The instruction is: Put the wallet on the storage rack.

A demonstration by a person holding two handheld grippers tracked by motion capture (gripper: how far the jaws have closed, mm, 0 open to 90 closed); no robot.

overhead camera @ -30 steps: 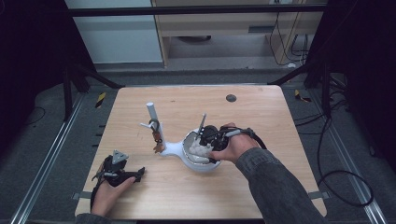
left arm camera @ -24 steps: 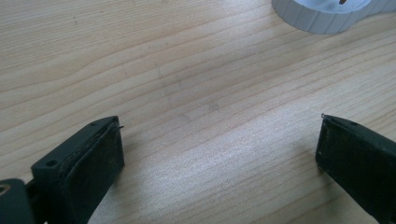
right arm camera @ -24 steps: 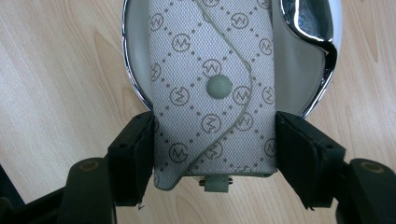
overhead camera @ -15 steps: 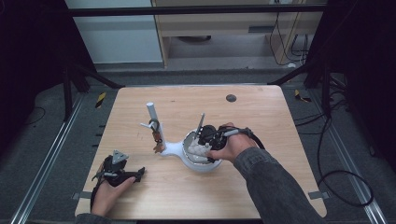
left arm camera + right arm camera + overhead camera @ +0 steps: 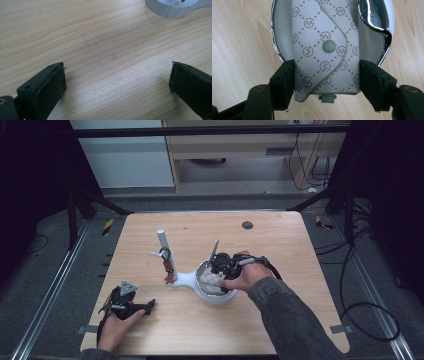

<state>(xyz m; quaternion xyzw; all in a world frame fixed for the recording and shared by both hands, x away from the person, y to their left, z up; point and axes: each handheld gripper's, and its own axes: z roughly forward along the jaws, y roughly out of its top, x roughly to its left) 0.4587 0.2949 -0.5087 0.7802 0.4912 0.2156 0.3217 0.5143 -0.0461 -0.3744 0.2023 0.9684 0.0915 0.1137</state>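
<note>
Left tool: near the front left edge of the table, held low in the left hand, jaws spread wide with only bare wood grain between them in the left gripper view. Ahead of it and off to its right, a ribbed white rim of the stand base, well apart from the jaws.

Right tool: farther in, near the table's middle, gripped by the right hand and pointing down into a white dish. Between its jaws, a grey fabric pouch printed with a diamond pattern and circled logos, flap fastened by a round grey snap; both pads touching the pouch's sides, pinching it. Pouch lying in the dish, whose chrome-edged rim curves around it.

Beyond and to the left of the right tool, joined to the dish by a white neck: an upright white post with short arms and small dark and brown items hanging, too small to make out. Farther still, a dark round spot near the far edge.
</note>
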